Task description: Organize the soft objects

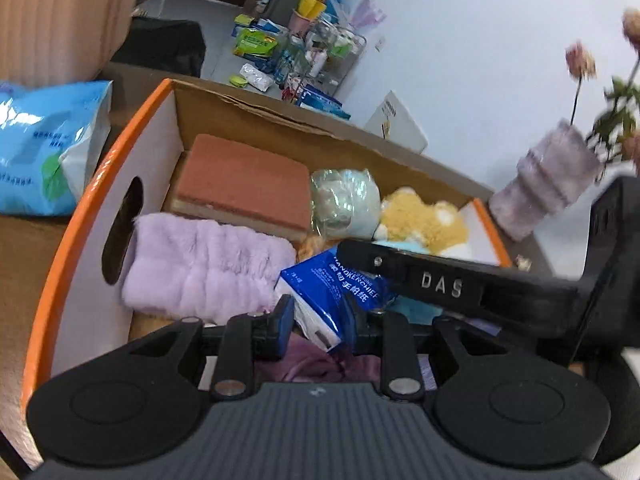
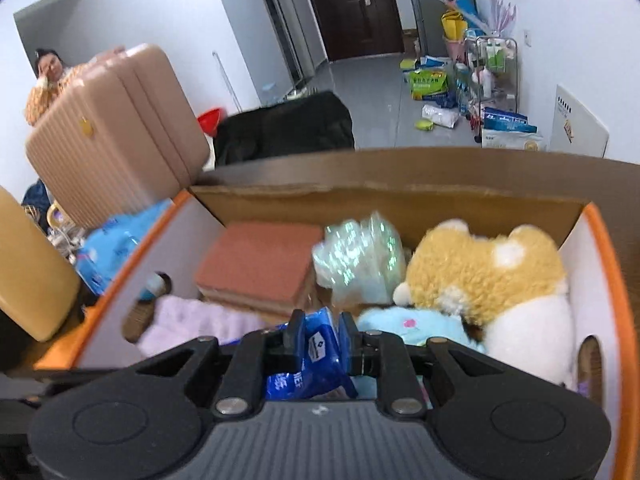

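Both grippers are hovering over an open cardboard box (image 2: 400, 196) with an orange rim and white inner walls. The left gripper (image 1: 320, 316) is pinching a blue tissue packet (image 1: 332, 292) between its nearly closed black fingers. The right gripper (image 2: 320, 336) is likewise clamping a blue tissue packet (image 2: 316, 356), crinkly and glossy; its arm is crossing the left wrist view.

Inside the box a terracotta sponge block (image 1: 244, 188) is lying at the back, a fluffy lilac cloth (image 1: 204, 268) is lying in front of it, a shiny pale-green wrapped bundle (image 2: 356, 264) is sitting mid-box, and a yellow-and-white plush toy (image 2: 496, 280) is filling the right end.

The box is resting on a brown table (image 1: 24, 248). Beyond it a ribbed tan suitcase (image 2: 116, 136) is standing, and packages are lying scattered on the grey floor (image 2: 376, 88).
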`<action>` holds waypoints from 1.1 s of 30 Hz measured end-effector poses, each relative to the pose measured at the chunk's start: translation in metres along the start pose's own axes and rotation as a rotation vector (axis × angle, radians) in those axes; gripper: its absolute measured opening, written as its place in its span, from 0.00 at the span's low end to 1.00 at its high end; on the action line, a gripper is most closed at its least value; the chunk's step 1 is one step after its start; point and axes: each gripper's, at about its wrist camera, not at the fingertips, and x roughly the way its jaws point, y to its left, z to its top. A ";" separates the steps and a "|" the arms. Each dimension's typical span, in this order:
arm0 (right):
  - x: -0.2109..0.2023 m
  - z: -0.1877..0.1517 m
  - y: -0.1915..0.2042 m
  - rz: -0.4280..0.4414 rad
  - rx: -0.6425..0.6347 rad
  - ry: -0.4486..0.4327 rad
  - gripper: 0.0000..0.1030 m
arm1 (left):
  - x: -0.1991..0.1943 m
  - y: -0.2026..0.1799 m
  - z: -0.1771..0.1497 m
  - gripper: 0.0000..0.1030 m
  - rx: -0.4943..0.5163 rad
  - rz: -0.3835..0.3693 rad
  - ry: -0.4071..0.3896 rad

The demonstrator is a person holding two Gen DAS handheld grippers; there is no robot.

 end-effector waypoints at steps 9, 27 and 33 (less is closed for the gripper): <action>0.006 0.007 0.003 -0.057 -0.001 0.053 0.23 | 0.017 -0.021 0.002 0.26 0.116 0.069 0.063; -0.213 -0.043 0.009 -0.268 -0.068 -0.172 0.60 | -0.151 -0.054 -0.024 0.86 0.304 0.285 -0.218; -0.245 -0.100 0.027 -0.281 -0.046 -0.309 0.68 | -0.197 -0.056 -0.075 0.97 0.331 0.318 -0.403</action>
